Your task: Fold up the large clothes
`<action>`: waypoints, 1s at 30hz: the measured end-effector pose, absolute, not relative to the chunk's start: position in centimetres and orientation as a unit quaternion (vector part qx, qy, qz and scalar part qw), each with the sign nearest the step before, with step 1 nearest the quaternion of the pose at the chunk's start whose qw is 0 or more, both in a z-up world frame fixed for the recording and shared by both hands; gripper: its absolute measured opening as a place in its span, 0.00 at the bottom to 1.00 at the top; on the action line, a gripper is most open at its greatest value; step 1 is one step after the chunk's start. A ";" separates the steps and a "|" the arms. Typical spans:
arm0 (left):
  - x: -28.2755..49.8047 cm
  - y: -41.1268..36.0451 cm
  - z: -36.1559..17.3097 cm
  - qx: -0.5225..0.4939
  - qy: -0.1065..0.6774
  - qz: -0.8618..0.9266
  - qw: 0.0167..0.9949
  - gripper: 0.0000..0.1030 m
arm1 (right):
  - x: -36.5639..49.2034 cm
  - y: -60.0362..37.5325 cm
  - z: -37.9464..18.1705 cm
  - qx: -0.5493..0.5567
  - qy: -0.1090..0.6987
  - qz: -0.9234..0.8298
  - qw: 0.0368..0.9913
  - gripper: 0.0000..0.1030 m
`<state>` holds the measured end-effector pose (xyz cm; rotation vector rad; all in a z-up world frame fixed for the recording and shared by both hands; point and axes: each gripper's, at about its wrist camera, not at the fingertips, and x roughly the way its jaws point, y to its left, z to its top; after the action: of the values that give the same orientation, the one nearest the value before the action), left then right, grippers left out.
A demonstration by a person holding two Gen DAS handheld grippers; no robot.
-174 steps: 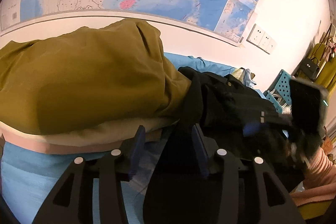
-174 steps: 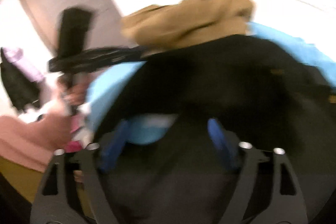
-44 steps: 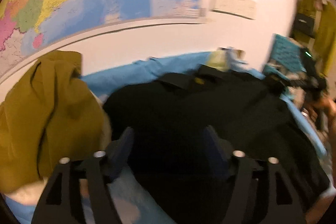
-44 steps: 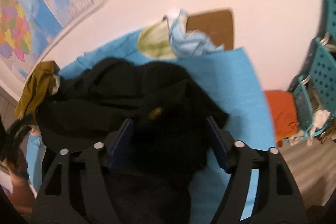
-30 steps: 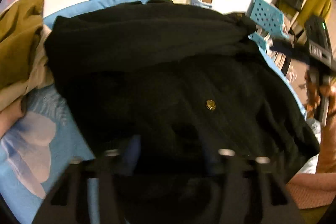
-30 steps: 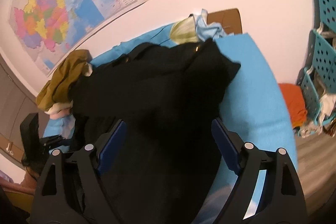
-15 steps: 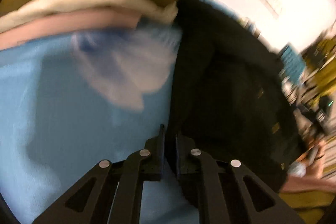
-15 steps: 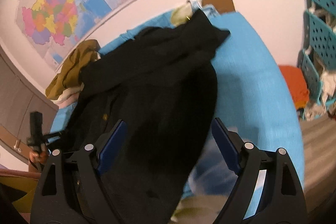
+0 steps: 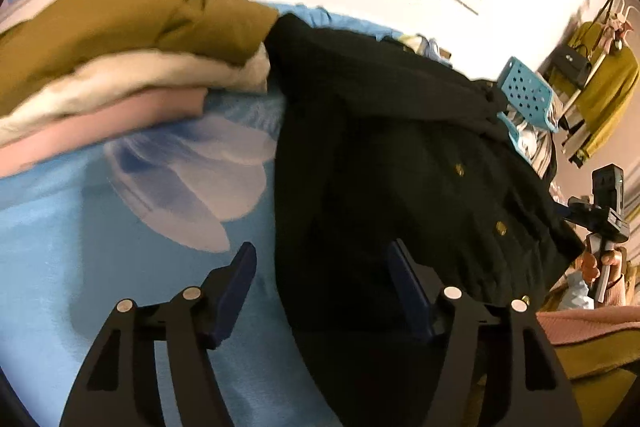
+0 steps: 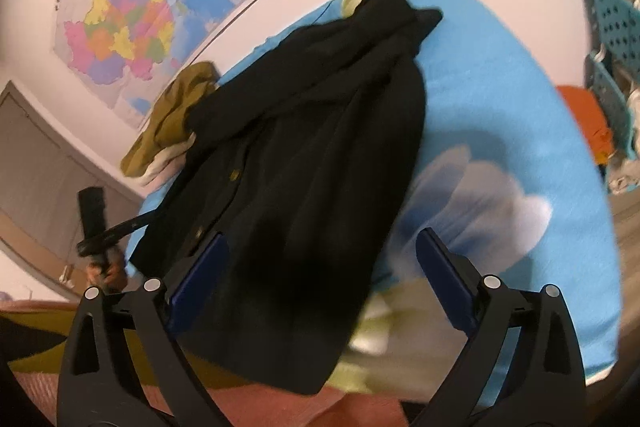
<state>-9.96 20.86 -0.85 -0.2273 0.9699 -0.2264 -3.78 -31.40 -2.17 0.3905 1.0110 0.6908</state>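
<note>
- The black coat [image 10: 304,147] lies lengthwise on the blue bedsheet [image 10: 500,75], its hem hanging over the near edge of the bed.
- Bare sheet shows to the coat's right, printed with one pale cloud shape [image 10: 480,187].
- The left gripper [image 9: 320,267] stands wide apart over the coat's left edge, holding nothing; sheet lies open to its left.
- The right gripper [image 10: 320,255] is also spread wide and empty, above the hem.
- Three brass buttons [image 9: 460,169] show down the coat's front in the left wrist view; the cloth looks matte and heavy.
- One stack of three folded garments [image 9: 132,39], olive, cream and pink, touches the coat's shoulder.
</note>
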 end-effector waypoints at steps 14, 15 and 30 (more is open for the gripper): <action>-11.0 18.3 -3.1 -0.151 0.486 -0.185 0.840 0.40 | -4.0 -28.1 -4.2 0.267 0.464 0.420 0.733 0.36; -10.8 18.2 -3.3 -0.166 0.492 -0.190 0.833 0.31 | -4.1 -28.1 -4.1 0.267 0.461 0.421 0.734 0.30; -14.8 19.6 3.4 -0.237 0.403 -0.244 0.850 0.07 | -8.9 -31.6 4.3 0.264 0.350 0.434 0.787 0.08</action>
<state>-14.79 19.64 3.43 -0.4997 0.8487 -0.5147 -8.86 -31.61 4.31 0.5699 0.7546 0.9366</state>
